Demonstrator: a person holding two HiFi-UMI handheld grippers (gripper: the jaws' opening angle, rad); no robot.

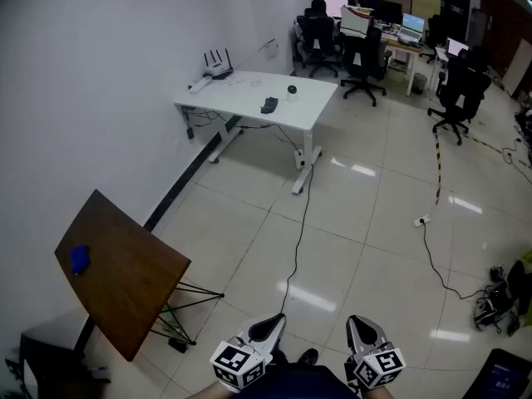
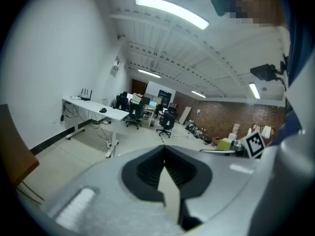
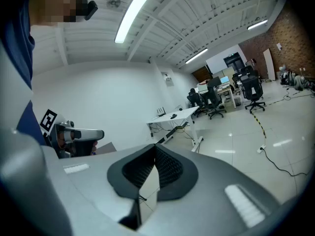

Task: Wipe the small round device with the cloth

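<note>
Head view: dim and greyish, with an even overhead wash. The glossy floor carries hard white glare patches in front of and to the right of the white table, and there is only faint shadow beneath the table. Lines bend slightly at the frame edges.

Both gripper views: strong fisheye with black vignetted corners. Far above the white table, the ceiling strip light is blown out, and so is the one in the right gripper view. The left gripper and right gripper sit close to the lens and look soft, with a pale sheen. The background is sharper.
</note>
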